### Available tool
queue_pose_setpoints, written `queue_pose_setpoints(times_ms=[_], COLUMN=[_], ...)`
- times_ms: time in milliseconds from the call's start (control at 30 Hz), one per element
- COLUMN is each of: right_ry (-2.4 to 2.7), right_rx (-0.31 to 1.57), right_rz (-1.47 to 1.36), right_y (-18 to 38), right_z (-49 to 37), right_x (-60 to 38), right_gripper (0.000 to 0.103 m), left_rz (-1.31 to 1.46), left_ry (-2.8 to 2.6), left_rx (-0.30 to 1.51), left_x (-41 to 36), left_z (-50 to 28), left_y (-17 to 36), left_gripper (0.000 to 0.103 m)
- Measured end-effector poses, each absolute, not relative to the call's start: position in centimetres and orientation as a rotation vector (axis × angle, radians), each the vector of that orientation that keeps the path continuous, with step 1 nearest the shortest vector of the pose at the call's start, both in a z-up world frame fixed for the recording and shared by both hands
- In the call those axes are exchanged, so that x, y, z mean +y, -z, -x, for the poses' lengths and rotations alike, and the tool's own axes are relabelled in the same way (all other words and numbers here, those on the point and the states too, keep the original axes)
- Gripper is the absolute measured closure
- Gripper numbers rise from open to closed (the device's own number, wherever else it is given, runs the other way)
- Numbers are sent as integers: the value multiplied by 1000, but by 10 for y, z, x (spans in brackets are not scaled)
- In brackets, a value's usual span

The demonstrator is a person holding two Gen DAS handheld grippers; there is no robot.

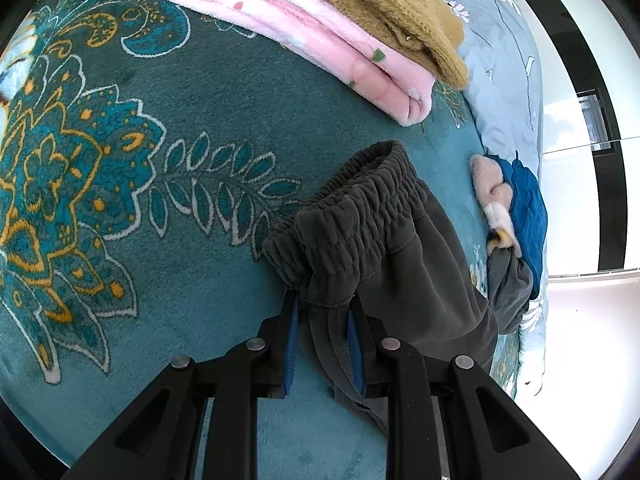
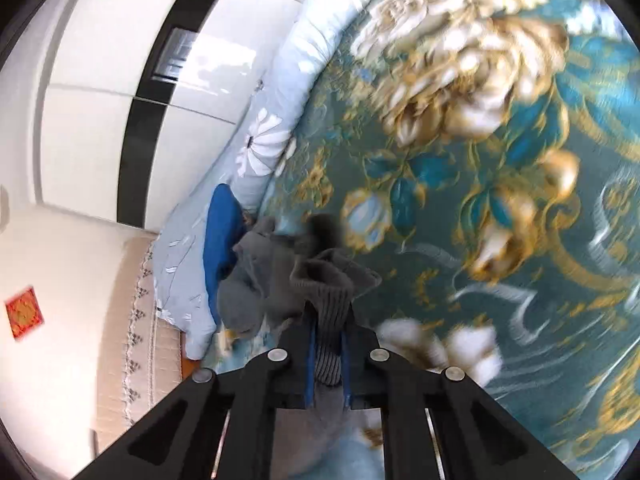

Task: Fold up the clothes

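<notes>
The dark grey sweatpants (image 1: 384, 240) are found on the teal floral blanket (image 1: 180, 208), partly lifted off it. Their gathered elastic waistband (image 1: 348, 204) is pinched between the blue pads of the left gripper (image 1: 325, 312), whose jaws are drawn narrow around the cloth. In the right wrist view, a ribbed cuff (image 2: 330, 308) of the same sweatpants (image 2: 256, 276) is clamped by the right gripper (image 2: 327, 344), its jaws likewise closed narrow on the fabric. Beyond the sweatpants, toward the blanket's far edge, a blue garment (image 1: 528, 208) is seen with a pale pink fuzzy item (image 1: 490, 192) touching it. Farther up the blanket from the waistband, a folded pink fleece (image 1: 320, 40) is laid, with a mustard-brown knit (image 1: 384, 4) stacked on top. A light blue daisy-print quilt (image 1: 504, 80) borders the blanket.
</notes>
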State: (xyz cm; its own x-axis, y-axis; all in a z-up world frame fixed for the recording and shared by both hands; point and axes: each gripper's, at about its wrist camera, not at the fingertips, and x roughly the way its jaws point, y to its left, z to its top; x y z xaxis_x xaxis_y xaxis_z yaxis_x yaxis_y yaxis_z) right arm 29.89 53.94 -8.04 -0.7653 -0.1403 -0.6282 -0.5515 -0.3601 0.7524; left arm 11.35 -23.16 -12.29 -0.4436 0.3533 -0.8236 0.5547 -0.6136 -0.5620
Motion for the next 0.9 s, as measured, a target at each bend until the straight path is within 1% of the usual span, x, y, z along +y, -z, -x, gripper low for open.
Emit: queue_pose_setpoints(times_ms=[67,167,267,433,533,600,633,700,767,800,833,900], right_ry=[-2018,-1954,-1997,-2025,-2022,-2011,-2005,-1994,-1989,-1996,-2003,-2027], right_rx=[1583,1635,1595,1590,1609,1621,1627,1637,1645,1651,1659,1685], right_rz=[976,934,957,944,942,957,966,980,982,967,954,951], right_y=[109,125,114,102,101,102,103,104,105,103,101,99], right_z=[-310,-321,-314,-308,-316,-314,-313,-316,-321,-325,-328,-332], right_x=[554,553,550,552,556,556,556,556,557,558,558,558], right_gripper=[98,98,98,98,98,94,94,89,67,63,56,55], left_rz=[-1583,-1596,-1595,-1595,-1595,-1595,-1594,-1601,-1595,-1571,-1543,-1482], left_ry=[2201,2205,2201,2168,2147,2133,2126,2101,2087,2093,2107,2182], left_rx=[1304,1297,1304,1362,1400,1426,1438,1463,1513,1561,1597,1596], left_x=[-231,-230,-231,-234,-236,-237,-238,-240,-242,-244,-246,-247], left_z=[-112,-110,-108,-110,-112,-113,-113,-113,-115,-116,-117,-119], left_y=[124,124,126,128,127,127,126,121,112,104,95,66], left_gripper=[80,80,80,79,77,77,76,74,73,72,68,66])
